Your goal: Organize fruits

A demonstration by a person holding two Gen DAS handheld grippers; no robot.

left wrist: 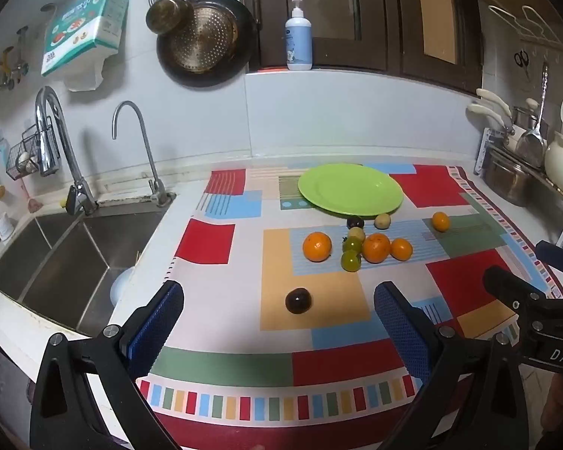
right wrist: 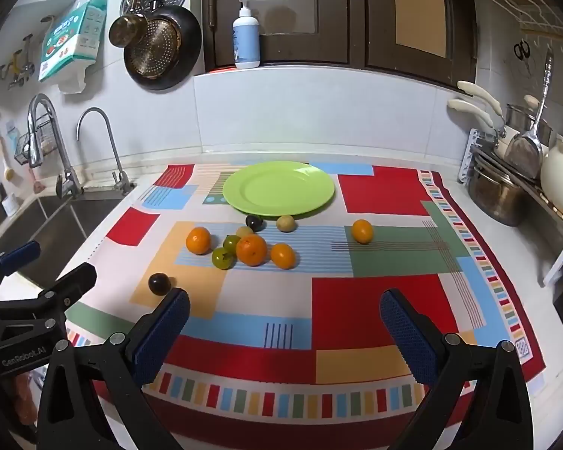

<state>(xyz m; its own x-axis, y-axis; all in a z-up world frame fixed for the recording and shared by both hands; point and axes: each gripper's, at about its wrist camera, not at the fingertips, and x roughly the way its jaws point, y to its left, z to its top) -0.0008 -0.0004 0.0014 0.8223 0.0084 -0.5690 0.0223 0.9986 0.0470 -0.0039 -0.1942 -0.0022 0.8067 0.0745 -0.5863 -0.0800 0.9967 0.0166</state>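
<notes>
**Green plate bare, fruit loose on the patterned cloth**

Left wrist view: the left gripper (left wrist: 277, 313) hangs low over the near part of the desk with its blue-padded fingers (left wrist: 157, 322) spread wide and nothing between them. A dark plum (left wrist: 298, 300) lies alone on a yellow patch of the cloth (left wrist: 221, 311), just ahead of the gap between the fingers. Farther back sits a loose cluster: a big orange (left wrist: 317, 246) on the left, two green tomatoes (left wrist: 351, 260) touching each other in the middle, another orange (left wrist: 376, 248) and a smaller one (left wrist: 401, 249) to the right. Behind the cluster lie a second dark plum (left wrist: 355, 222) and a pale yellowish fruit (left wrist: 382, 221), both just beside the near rim of the green plate (left wrist: 379, 195). One small orange (left wrist: 440, 221) sits apart to the right. A steel sink (left wrist: 67, 255) is on the left.

Right wrist view: the right gripper (right wrist: 284, 315) also has its fingers (right wrist: 409, 328) wide apart and empty, hovering over a red patch of the cloth (right wrist: 375, 311). The lone plum (right wrist: 159, 284) lies just beyond the left finger's tip. The plate (right wrist: 244, 195) is at the back with no fruit on it, the cluster in front of it, and the left gripper (right wrist: 45, 285) shows at the left edge.
</notes>
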